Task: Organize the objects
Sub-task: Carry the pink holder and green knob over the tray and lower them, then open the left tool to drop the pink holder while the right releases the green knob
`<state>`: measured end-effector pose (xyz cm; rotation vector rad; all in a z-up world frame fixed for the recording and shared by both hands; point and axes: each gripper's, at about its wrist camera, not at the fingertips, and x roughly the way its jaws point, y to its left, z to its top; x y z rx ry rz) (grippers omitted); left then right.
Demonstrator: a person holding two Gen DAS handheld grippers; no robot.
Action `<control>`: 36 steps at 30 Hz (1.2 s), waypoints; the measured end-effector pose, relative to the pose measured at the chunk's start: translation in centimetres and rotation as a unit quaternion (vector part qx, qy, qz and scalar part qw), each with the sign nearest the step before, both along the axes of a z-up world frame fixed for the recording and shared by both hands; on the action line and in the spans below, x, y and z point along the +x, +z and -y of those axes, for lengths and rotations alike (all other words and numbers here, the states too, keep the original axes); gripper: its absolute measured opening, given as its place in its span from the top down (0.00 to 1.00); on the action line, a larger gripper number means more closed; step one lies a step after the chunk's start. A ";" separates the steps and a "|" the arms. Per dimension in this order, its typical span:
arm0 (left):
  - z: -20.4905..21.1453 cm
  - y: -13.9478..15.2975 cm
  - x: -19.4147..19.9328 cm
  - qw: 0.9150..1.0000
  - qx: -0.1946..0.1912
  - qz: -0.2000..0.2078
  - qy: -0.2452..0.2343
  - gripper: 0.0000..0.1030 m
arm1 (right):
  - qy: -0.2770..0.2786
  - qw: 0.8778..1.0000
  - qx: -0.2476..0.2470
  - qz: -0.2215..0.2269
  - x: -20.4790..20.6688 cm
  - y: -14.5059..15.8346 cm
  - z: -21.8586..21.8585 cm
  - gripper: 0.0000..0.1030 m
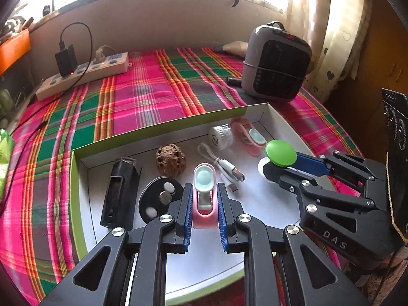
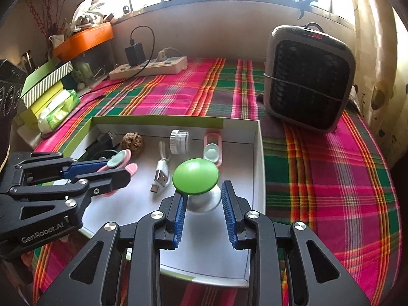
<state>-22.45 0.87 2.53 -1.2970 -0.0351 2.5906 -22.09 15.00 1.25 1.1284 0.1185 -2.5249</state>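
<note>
My left gripper (image 1: 204, 187) is shut on a pink clip with a mint pad (image 1: 204, 201) and holds it over the white box with a green rim (image 1: 163, 127). To its right, my right gripper (image 1: 278, 164) is shut on a white knob with a green dome top (image 1: 280, 153). In the right wrist view the green dome (image 2: 195, 176) sits between the right gripper's (image 2: 202, 190) blue pads, above the box's (image 2: 258, 158) right part. The left gripper (image 2: 119, 169) with the pink clip (image 2: 122, 159) shows at the left.
In the box lie a black case (image 1: 121, 191), a black disc with small round pieces (image 1: 158, 196), a walnut (image 1: 170, 162), a USB cable (image 1: 224, 165), a white cap (image 1: 221, 137) and another pink clip (image 1: 248, 135). A heater (image 1: 276, 63) and a power strip (image 1: 84, 75) stand behind.
</note>
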 end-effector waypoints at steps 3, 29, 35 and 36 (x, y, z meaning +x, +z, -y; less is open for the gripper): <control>-0.1 -0.2 -0.3 1.000 -0.003 0.003 -0.001 0.85 | 0.002 1.000 0.006 -0.002 -0.1 -0.2 0.3 0.72; -0.8 -1.2 -1.5 1.000 -0.016 0.019 -0.001 0.84 | 0.006 1.000 0.018 -0.007 -0.1 -0.3 0.7 0.72; -1.0 -1.2 -1.4 1.000 -0.018 0.019 -0.003 0.81 | 0.008 1.000 0.023 -0.006 -0.1 -0.3 0.8 0.72; -0.9 -1.2 -1.4 1.000 -0.018 0.019 -0.003 0.80 | 0.008 1.000 0.024 -0.006 -0.1 -0.3 0.8 0.72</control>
